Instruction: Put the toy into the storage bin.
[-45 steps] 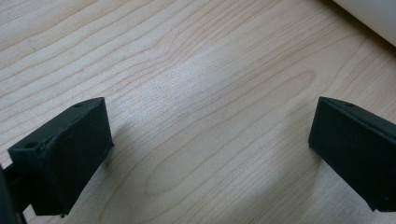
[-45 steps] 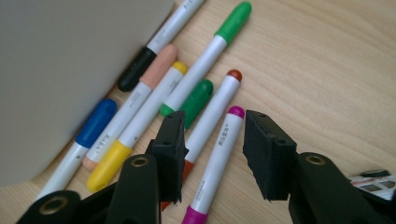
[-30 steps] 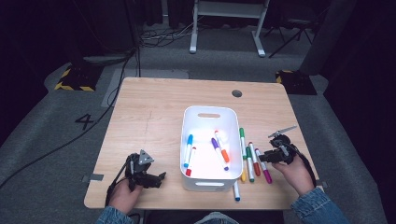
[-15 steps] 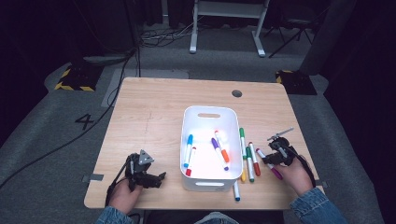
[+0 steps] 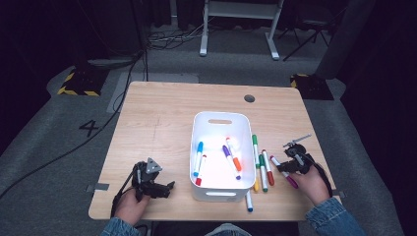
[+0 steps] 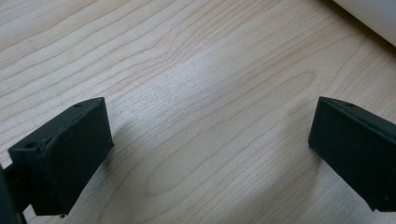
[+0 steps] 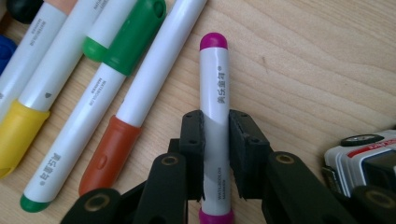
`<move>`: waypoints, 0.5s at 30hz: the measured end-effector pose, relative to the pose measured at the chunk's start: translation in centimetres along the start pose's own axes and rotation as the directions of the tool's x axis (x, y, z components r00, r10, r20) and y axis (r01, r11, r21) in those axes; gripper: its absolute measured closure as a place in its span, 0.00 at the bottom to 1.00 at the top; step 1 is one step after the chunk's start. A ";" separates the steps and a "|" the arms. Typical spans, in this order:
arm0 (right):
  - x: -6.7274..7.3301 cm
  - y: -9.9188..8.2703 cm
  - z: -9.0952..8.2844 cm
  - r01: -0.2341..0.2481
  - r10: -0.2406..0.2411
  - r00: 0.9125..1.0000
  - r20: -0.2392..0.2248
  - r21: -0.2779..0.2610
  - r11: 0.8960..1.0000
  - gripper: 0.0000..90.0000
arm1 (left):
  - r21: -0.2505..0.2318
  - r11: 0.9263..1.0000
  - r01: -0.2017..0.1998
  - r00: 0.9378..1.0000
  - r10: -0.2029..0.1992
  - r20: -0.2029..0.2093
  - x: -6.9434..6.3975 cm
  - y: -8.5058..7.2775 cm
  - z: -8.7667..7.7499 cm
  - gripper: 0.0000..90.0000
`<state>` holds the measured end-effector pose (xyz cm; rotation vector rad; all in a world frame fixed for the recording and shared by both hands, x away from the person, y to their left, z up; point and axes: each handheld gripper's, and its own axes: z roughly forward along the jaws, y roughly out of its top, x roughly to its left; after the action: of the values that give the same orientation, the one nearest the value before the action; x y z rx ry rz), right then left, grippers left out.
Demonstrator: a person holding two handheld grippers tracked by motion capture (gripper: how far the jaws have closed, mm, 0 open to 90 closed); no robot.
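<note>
From the high view, my right gripper (image 5: 290, 164) sits at the lower right of the frame, near the right edge of the pale wooden table (image 5: 162, 118), and its jaws have just been closing onto the white marker with purple ends (image 5: 283, 172). That marker lies on the wood at the outer side of a row of loose markers (image 5: 260, 167), just right of the white plastic bin (image 5: 221, 189) in the middle. More markers lie inside the bin. The upper half of the tabletop is bare wood, so there is open room toward the far edge; little wood lies between my right hand and the right edge. My left gripper (image 5: 155, 184) rests at the lower left, close to the near edge and well apart from the bin.

In the left gripper view, my two black jaws stand wide apart at the lower left and lower right with nothing between them, just wood grain. A corner of the white bin (image 6: 373, 14) shows at the upper right.

In the right gripper view, the pads press both sides of the purple marker's (image 7: 215, 121) white barrel low in the frame; its rounded purple end points up and printed lettering runs along it. Beside it at the left lie an orange-capped marker (image 7: 140, 102) and green-capped markers (image 7: 135, 32), close but not touching it. This view shows the grip itself, which the high view leaves too small to read.
</note>
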<state>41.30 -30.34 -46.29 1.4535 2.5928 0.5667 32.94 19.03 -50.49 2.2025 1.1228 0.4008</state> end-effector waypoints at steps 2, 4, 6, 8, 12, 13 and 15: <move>0.0 0.1 -0.3 0.002 -0.002 1.000 -0.010 -0.012 1.000 0.85 | 0.000 1.000 0.000 1.000 0.000 0.000 0.0 0.0 0.0 0.00; 0.1 0.2 -0.7 0.005 -0.005 1.000 -0.010 -0.022 1.000 0.85 | 0.000 1.000 0.000 1.000 0.000 0.000 0.0 0.0 0.0 0.00; 0.2 0.3 -1.2 0.011 -0.012 1.000 -0.014 -0.034 0.999 0.85 | 0.000 1.000 0.000 1.000 0.000 0.000 0.0 0.0 0.0 0.00; 0.4 0.5 -1.8 0.014 -0.016 1.000 -0.020 -0.051 0.999 0.85 | 0.000 1.000 0.000 1.000 0.000 0.000 0.0 0.0 0.0 0.00; 0.9 0.9 -3.0 0.025 -0.028 0.999 -0.039 -0.080 0.997 0.85 | 0.000 1.000 0.000 1.000 0.000 0.000 0.0 0.0 0.0 0.00; 1.0 1.0 -3.3 0.031 -0.036 0.998 -0.048 -0.088 0.996 0.85 | 0.000 1.000 0.000 1.000 0.000 0.000 0.0 0.0 0.0 0.00; 1.4 1.2 -4.0 0.037 -0.043 0.998 -0.056 -0.108 0.994 0.85 | 0.000 1.000 0.000 1.000 0.000 0.000 0.0 0.0 0.0 0.00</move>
<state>40.43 -29.68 -42.00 1.3692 2.5845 0.7402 32.94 19.03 -50.48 2.2027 1.1229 0.4008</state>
